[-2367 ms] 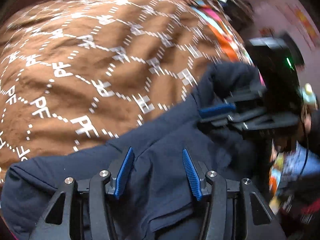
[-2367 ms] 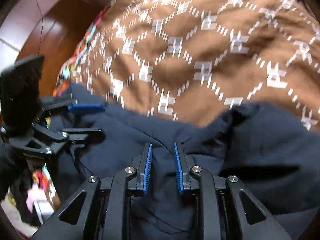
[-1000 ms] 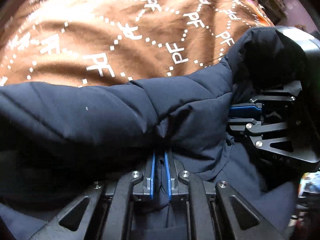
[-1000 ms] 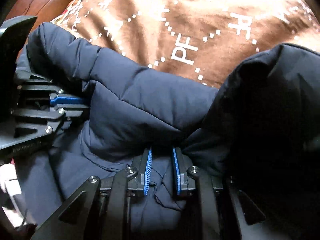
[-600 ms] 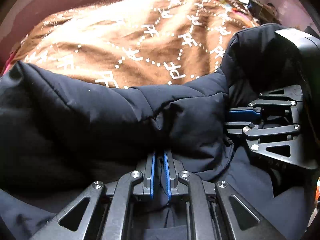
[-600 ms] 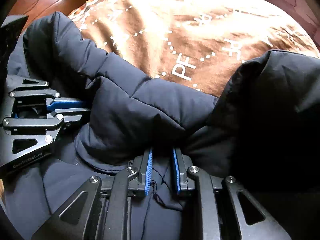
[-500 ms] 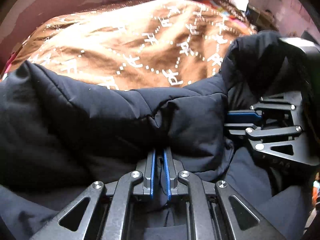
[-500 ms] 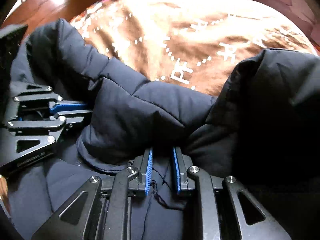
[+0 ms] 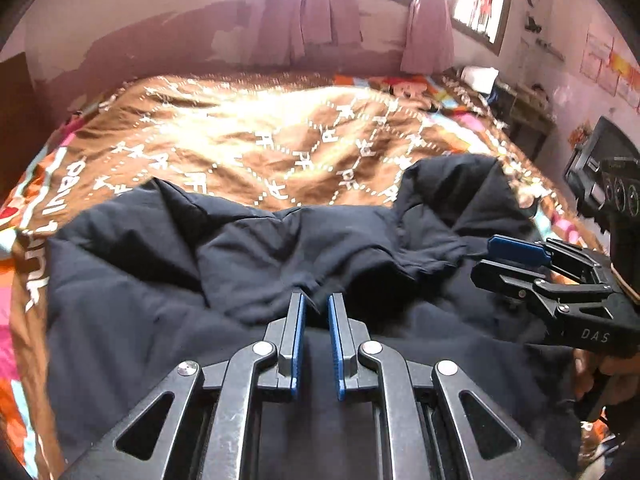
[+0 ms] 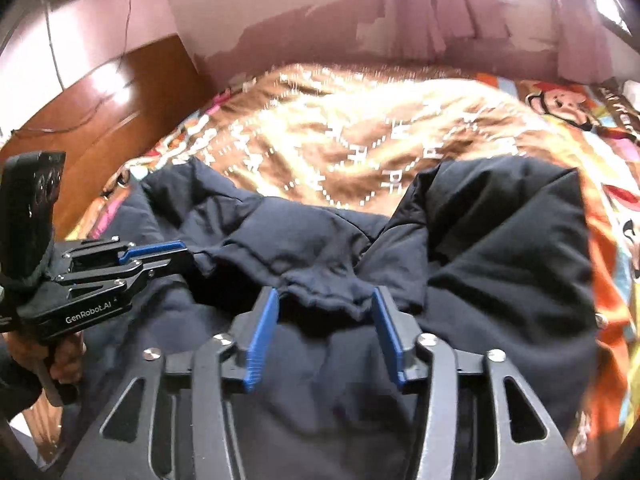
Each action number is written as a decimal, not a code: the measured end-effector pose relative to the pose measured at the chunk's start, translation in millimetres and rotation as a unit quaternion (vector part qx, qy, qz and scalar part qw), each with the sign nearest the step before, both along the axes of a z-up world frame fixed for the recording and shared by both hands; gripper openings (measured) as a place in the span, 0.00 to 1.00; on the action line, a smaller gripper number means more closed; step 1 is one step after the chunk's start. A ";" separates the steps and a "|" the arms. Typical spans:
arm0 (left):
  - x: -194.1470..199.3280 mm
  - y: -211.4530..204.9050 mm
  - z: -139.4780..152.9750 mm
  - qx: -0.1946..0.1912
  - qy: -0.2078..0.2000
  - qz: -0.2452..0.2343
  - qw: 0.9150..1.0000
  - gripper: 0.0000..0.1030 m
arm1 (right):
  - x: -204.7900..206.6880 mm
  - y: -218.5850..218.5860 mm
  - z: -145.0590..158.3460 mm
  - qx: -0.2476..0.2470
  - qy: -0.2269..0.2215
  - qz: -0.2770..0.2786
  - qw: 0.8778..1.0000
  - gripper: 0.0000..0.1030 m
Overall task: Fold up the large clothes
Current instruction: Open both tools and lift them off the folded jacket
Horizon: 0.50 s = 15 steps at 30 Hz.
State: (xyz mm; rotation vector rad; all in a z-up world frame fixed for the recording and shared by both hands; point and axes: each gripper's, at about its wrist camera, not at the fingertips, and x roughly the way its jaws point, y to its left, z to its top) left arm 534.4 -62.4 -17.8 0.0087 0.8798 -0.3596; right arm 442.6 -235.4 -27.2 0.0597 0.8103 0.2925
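We find the jacket [image 9: 168, 280] lying crumpled on the bed [image 9: 248, 144]. The right tool [image 10: 325, 316] is spread wide, holding nothing. The left tool [image 9: 316, 320] is narrowly parted at the hem; grip uncertain. Risk: puffy padding springs the fold apart.

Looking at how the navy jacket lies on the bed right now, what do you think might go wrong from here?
The right gripper is open, its fingers either side of a bunched hem, so the padded navy jacket may spring back and undo the fold. The left gripper looks nearly shut on little fabric; a pull might slip. The jacket's right part stands puffed up and could flop onto the brown blanket.
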 end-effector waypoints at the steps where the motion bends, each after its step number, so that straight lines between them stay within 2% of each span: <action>1: -5.9 2.0 5.1 -0.009 -0.001 0.003 1.000 0.12 | -2.8 -7.8 9.3 -0.002 -0.008 -0.002 1.000 0.54; 2: -13.6 2.8 12.2 -0.020 0.002 0.008 1.000 0.18 | -8.0 -14.7 16.3 -0.002 -0.015 -0.004 1.000 0.57; 3: -22.9 3.9 19.2 -0.026 0.005 0.012 1.000 0.33 | -12.1 -19.7 25.9 0.000 -0.020 -0.007 1.000 0.64; 4: -26.7 3.6 23.3 -0.029 0.008 0.016 0.999 0.43 | -15.1 -26.2 37.4 0.009 -0.025 -0.011 1.000 0.70; 5: -40.6 5.1 33.9 -0.036 0.005 0.021 0.999 0.67 | -20.8 -28.3 46.4 0.020 -0.030 -0.014 0.999 0.73; 6: -49.6 5.6 41.8 -0.042 -0.004 0.024 0.999 0.82 | -24.6 -34.5 55.2 0.032 -0.036 -0.013 0.999 0.77; 9: -89.9 10.4 73.2 -0.054 -0.047 0.029 0.997 0.84 | -57.6 -36.8 80.2 0.040 -0.066 -0.010 0.997 0.90; 15: -154.0 20.4 119.0 -0.070 -0.084 0.048 0.993 0.93 | -106.4 -37.9 112.9 0.042 -0.108 -0.009 0.993 0.98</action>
